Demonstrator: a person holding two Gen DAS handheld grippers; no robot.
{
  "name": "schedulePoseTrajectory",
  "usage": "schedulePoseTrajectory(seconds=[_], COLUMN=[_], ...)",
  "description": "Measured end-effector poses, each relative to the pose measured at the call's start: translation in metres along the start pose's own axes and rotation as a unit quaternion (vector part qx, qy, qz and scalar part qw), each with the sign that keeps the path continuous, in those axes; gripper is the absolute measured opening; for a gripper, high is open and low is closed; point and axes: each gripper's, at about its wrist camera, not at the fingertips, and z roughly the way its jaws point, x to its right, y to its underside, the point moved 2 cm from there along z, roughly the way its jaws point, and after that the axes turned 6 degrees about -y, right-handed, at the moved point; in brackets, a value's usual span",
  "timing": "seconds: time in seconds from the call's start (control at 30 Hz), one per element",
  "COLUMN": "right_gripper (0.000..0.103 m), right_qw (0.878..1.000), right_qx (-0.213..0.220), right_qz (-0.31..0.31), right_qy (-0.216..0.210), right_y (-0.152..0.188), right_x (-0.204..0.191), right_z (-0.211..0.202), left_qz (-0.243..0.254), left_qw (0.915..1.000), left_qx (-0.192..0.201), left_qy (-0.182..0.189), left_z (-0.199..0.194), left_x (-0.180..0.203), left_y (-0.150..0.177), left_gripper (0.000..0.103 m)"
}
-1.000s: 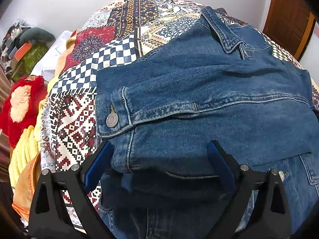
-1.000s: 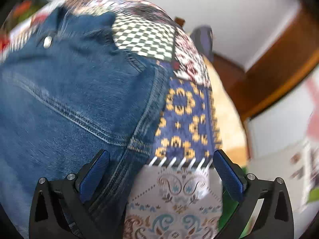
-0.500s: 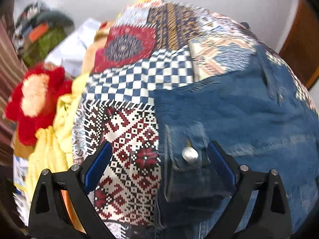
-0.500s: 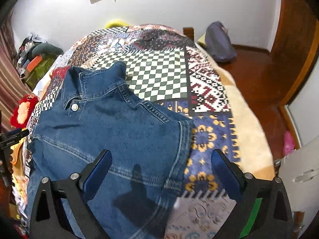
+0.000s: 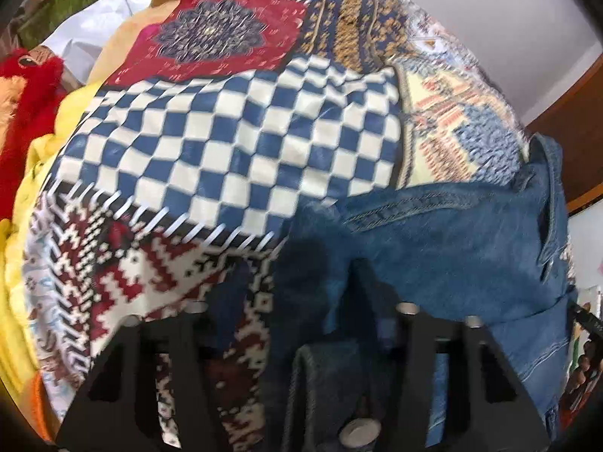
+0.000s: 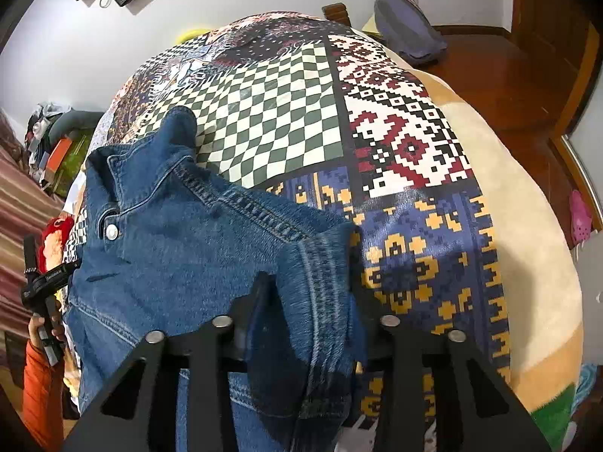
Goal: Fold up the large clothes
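A blue denim jacket lies on a patchwork bedspread, collar toward the far side. My right gripper is shut on the jacket's right folded edge, denim bunched between its fingers. In the left wrist view my left gripper is shut on the jacket's left edge, with a cuff and metal button hanging between the fingers. The left gripper also shows at the left edge of the right wrist view, held by a hand in an orange sleeve.
A red plush toy and yellow cloth lie beside the bed's left side. A grey backpack sits on the wooden floor at the far right. A pink shoe lies by the door.
Both grippers went from wide open to shut on the jacket's side edges. The left one moved left to the cuffed edge; the right one pulled back and gathered the right edge.
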Motion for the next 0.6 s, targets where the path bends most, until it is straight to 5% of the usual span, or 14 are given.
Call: schedulePoseTrajectory(seconds=[0.2,0.6], right_gripper=[0.014,0.014], right_qw=[0.997,0.986], right_qx=[-0.001,0.016], right_qz=[-0.067,-0.147], right_qy=[0.029,0.073], right_y=[-0.019,-0.128], right_x=[-0.021,-0.093], right_z=[0.005,0.076], left_qz=[0.040,0.009], left_qw=[0.9977,0.9932], left_qx=[0.040,0.045], left_qy=[-0.036,-0.107], left_z=[-0.013,-0.014], left_x=[0.015,-0.028], left_y=[-0.001,-0.026], left_gripper=[0.015,0.016])
